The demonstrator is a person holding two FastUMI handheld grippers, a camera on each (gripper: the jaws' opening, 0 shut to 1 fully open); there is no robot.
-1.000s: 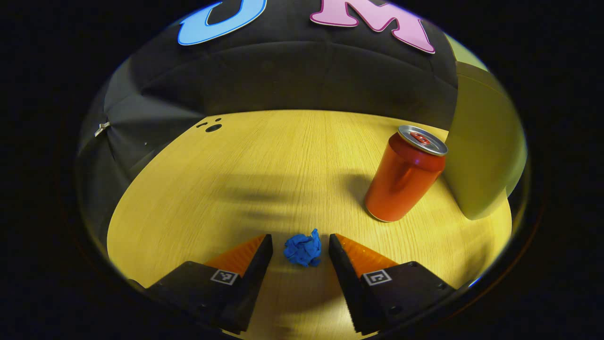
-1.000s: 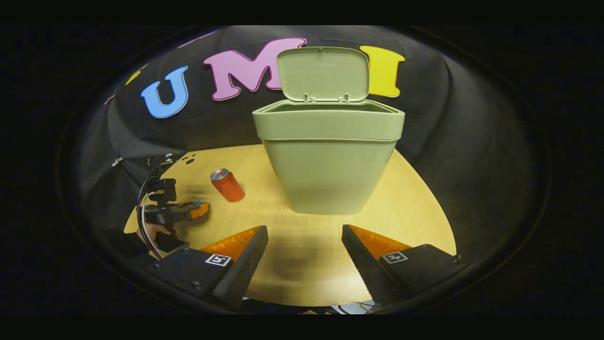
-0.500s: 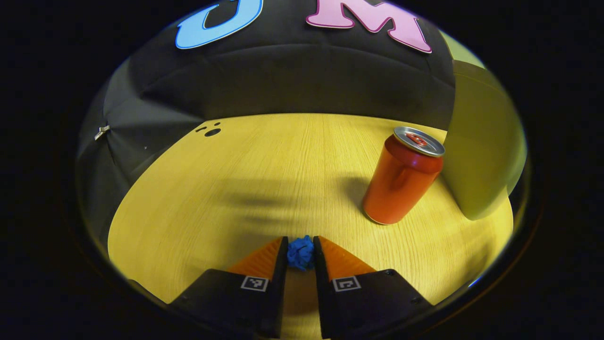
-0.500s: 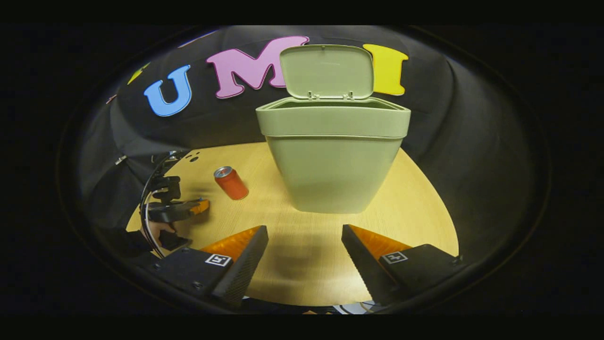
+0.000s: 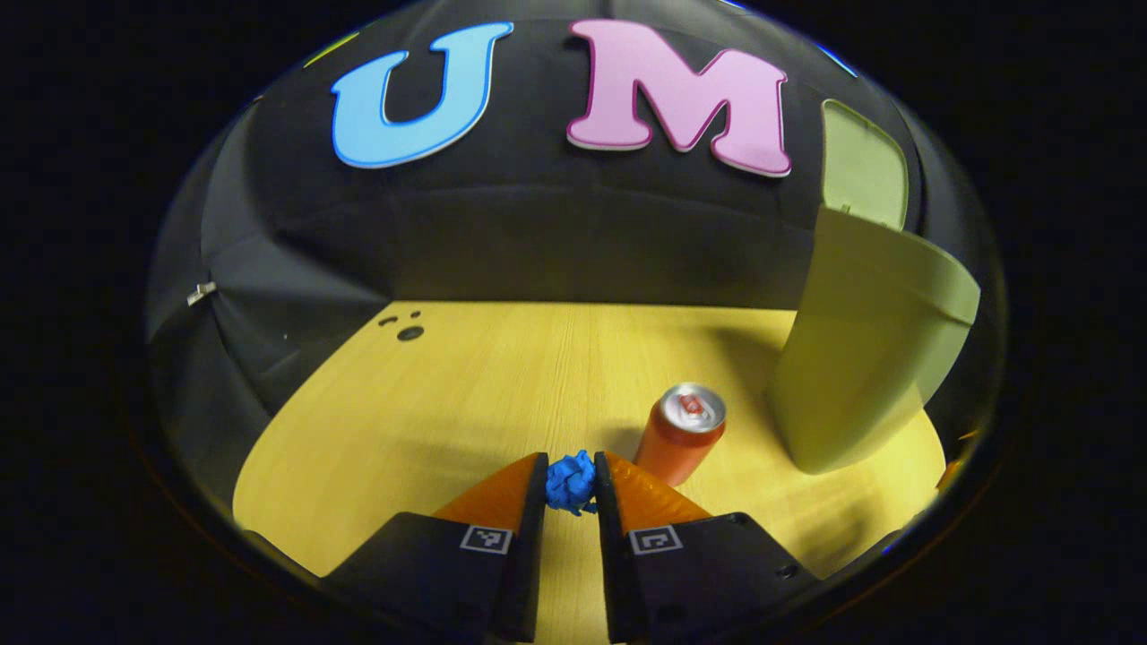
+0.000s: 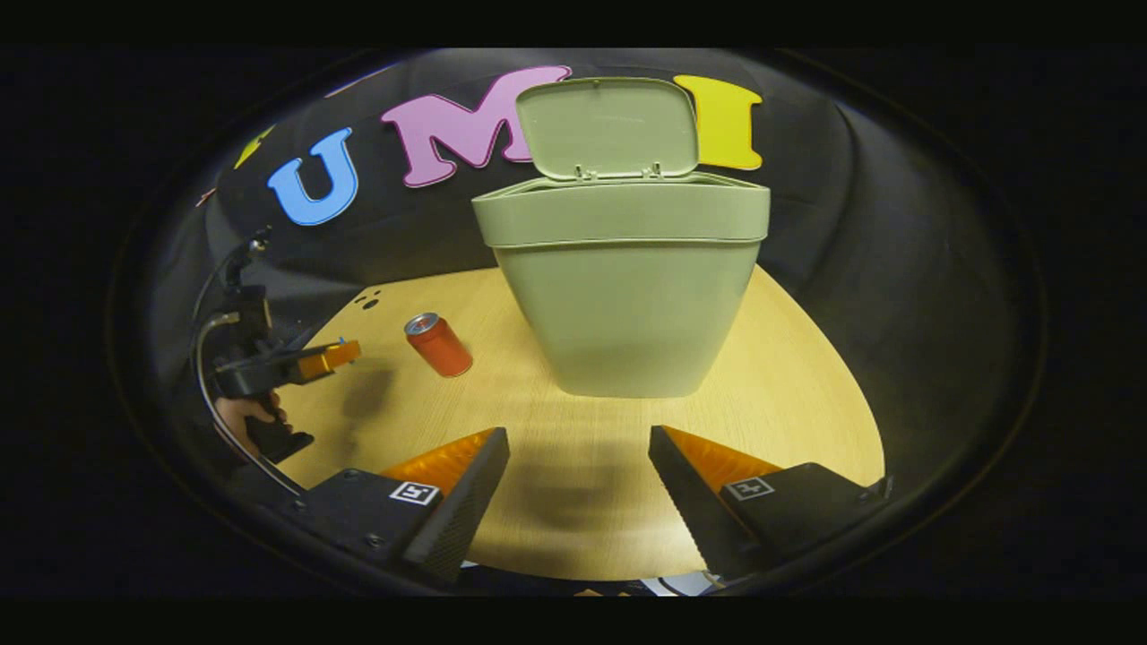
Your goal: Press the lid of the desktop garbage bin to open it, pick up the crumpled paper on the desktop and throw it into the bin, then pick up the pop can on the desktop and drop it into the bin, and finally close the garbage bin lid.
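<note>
bin (image 5: 860,358) cut off at right edge; inside of bin hidden

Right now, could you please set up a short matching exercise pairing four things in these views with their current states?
Things:
1. crumpled paper
2. pop can
3. bin lid
4. right gripper

States:
a. standing upright on the table
b. raised open above the bin
c. pinched between the left gripper's fingers
d. open, holding nothing

Pairs: 1-c, 2-a, 3-b, 4-d
</note>
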